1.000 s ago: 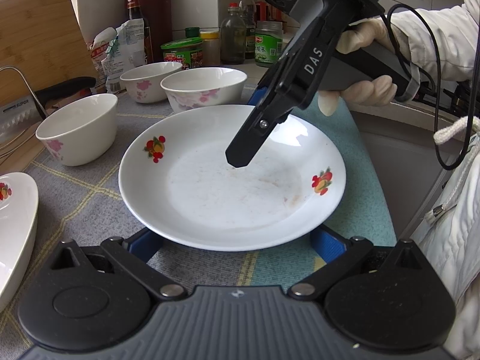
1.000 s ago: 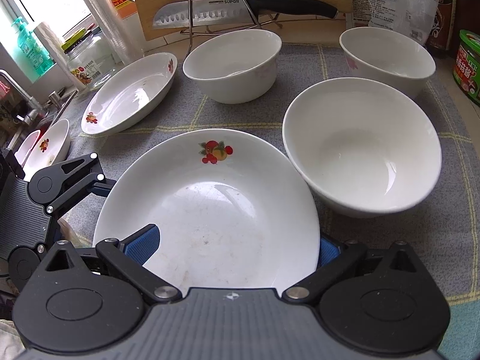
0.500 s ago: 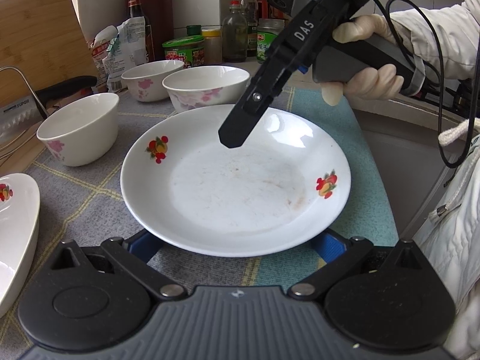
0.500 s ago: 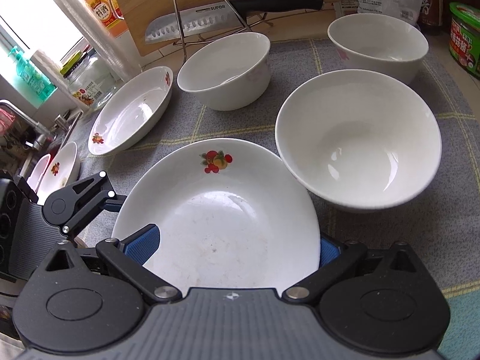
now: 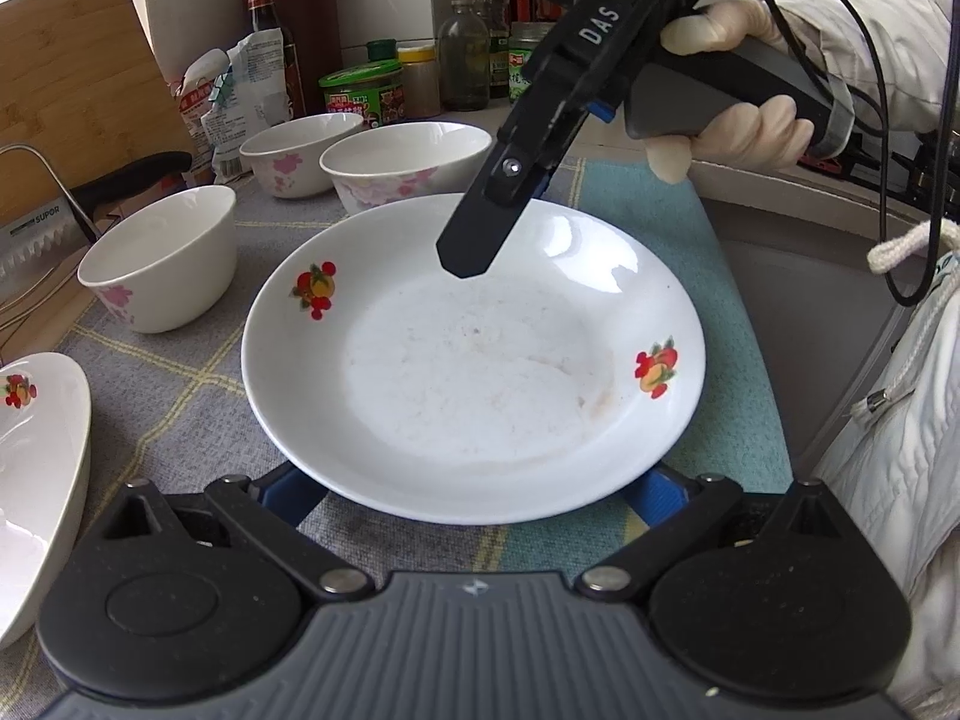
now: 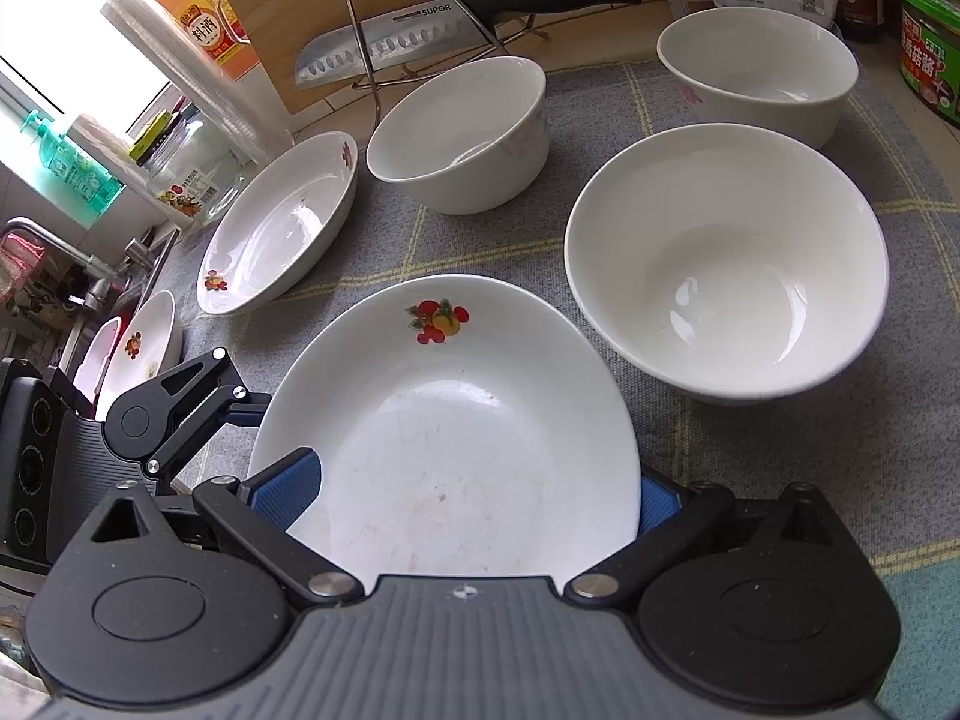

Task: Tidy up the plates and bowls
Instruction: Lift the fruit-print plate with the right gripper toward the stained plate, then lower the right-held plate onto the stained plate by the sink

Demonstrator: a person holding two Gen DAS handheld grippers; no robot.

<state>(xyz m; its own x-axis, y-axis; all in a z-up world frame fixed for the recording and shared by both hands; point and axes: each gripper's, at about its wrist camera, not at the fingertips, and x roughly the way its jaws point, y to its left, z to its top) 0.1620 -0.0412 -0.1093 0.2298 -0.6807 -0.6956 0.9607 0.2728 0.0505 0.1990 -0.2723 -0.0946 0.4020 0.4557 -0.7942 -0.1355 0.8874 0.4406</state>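
A white plate (image 5: 474, 360) with fruit decals lies on the grey checked cloth (image 5: 180, 408). Its near rim sits between the blue pads of my left gripper (image 5: 474, 489), whose jaws are closing; the pads stand wide and do not press on it. My right gripper (image 5: 468, 258), held by a gloved hand (image 5: 738, 120), hangs tilted just above the plate's far side. In the right wrist view the plate (image 6: 450, 420) fills the gap of the right gripper (image 6: 468, 492), which is open, and the left gripper (image 6: 180, 414) is at the left.
Three white bowls (image 6: 726, 264) (image 6: 462, 132) (image 6: 756, 72) stand beyond the plate. Another decal plate (image 6: 282, 222) lies to the left, with more plates in the sink (image 6: 141, 342). A knife (image 6: 420, 36) rests on a wire rack by the cutting board (image 5: 78, 90). Jars and bottles (image 5: 360, 93) line the back.
The right gripper has lifted from over the plate's middle and drawn back toward its far rim, rolling a little. The plate and the left gripper have stayed in place.
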